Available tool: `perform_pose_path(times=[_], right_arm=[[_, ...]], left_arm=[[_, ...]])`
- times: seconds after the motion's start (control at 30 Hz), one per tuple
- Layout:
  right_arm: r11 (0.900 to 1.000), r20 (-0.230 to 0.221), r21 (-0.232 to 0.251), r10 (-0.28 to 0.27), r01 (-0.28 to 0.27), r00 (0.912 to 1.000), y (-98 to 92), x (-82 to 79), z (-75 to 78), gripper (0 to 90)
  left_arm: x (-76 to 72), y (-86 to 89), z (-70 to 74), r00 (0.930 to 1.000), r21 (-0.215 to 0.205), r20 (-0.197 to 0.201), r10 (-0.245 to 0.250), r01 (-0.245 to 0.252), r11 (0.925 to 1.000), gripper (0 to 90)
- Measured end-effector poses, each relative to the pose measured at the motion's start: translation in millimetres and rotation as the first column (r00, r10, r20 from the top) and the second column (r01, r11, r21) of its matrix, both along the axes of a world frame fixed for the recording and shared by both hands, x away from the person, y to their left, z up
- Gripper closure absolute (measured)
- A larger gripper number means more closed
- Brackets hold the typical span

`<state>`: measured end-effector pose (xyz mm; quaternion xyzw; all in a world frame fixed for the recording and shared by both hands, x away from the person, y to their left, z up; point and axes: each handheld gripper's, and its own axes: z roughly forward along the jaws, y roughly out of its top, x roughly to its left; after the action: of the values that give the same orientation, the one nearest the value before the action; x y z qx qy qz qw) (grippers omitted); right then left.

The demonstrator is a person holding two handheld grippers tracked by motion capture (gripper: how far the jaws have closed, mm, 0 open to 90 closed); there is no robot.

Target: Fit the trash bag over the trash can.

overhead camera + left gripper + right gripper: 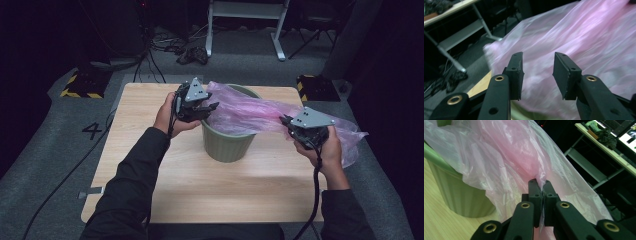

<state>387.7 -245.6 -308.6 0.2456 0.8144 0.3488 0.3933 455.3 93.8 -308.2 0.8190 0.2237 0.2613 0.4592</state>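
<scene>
Wooden table [150, 170] bearing a green bin [227, 142]. Pink plastic bag [250, 112] draped over the bin's rim, stretching rightward. Right gripper [286, 121] clamped on the bag's film; left gripper [212, 106], jaws parted, at the bin's left rim, nothing pinched.

The thin pink plastic bag [260, 114] drapes across the green ribbed plastic bin [226, 142] at mid-table — its mouth is mostly covered. Bare light wooden tabletop [200, 190] lies open in front and to the left — room to pass.
</scene>
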Motion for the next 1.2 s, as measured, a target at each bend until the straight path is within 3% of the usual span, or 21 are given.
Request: perform_pose_path(times=[0.17,0.3,0.37,0.43,0.47,0.53,0.57,0.6,0.73,0.9,1.0,1.07,1.2], right_arm=[[0.999,0.0,0.009,0.03,-0.03,0.9995,-5.6,-2.5,2.7,88.8],[0.998,0.005,-0.017,0.058,-0.058,0.9983,1.0,-4.5,6.5,88.8],[0.993,0.004,-0.043,0.112,-0.112,0.9937,9.4,-7.8,10.0,88.7],[0.99,0.005,-0.055,0.129,-0.129,0.9916,12.3,-9.0,10.8,88.8],[0.983,-0.003,-0.071,0.172,-0.172,0.9851,17.3,-12.4,11.8,88.8],[0.978,-0.006,-0.078,0.193,-0.193,0.9811,18.9,-14.1,12.2,88.8],[0.967,-0.004,-0.086,0.239,-0.238,0.9711,20.5,-18.1,13.2,88.8],[0.967,-0.004,-0.086,0.239,-0.238,0.9711,20.5,-18.1,13.2,88.8],[0.945,-0.009,-0.072,0.318,-0.318,0.9481,23.4,-21.7,18.2,88.7],[0.933,-0.007,-0.068,0.353,-0.352,0.9357,29.1,-21.7,24.4,88.5],[0.932,0.005,-0.061,0.357,-0.356,0.934,35.3,-20.0,28.7,88.2],[0.938,0.008,-0.056,0.343,-0.342,0.9393,39.7,-17.1,30.8,88.2],[0.947,-0.001,-0.046,0.317,-0.317,0.9485,46.1,-8.1,32.4,87.7]], left_arm=[[7.4,-1.6,-0.7,0.9998,0.019,-0.022,0.001,-0.001,0.9998,63.0],[11.2,-10.5,0.0,0.9997,0.062,-0.022,-0.011,0.013,0.998,67.0],[13.9,-14.3,-0.4,0.9994,0.085,-0.029,-0.019,0.022,0.9962,71.2],[17.2,-16.9,-0.6,0.9992,0.103,-0.037,-0.017,0.021,0.9945,72.6],[19.1,-17.7,-0.1,0.999,0.112,-0.041,-0.019,0.023,0.9934,75.4],[22.1,-20.1,0.5,0.9988,0.117,-0.045,-0.019,0.024,0.9929,76.5],[23.0,-21.7,1.0,0.9985,0.124,-0.049,-0.022,0.028,0.9918,77.8],[24.0,-23.6,2.0,0.9982,0.138,-0.052,-0.029,0.036,0.9897,77.8],[22.0,-37.5,6.6,0.9956,0.17,-0.057,-0.075,0.083,0.9819,78.8],[19.3,-48.6,8.2,0.9918,0.203,-0.067,-0.109,0.12,0.9716,79.2],[17.6,-54.5,7.8,0.9858,0.215,-0.084,-0.145,0.16,0.9633,79.3],[16.4,-57.1,7.2,0.9835,0.231,-0.086,-0.159,0.175,0.9572,79.3],[14.2,-54.2,9.3,0.9781,0.221,-0.098,-0.184,0.201,0.9544,78.1]])
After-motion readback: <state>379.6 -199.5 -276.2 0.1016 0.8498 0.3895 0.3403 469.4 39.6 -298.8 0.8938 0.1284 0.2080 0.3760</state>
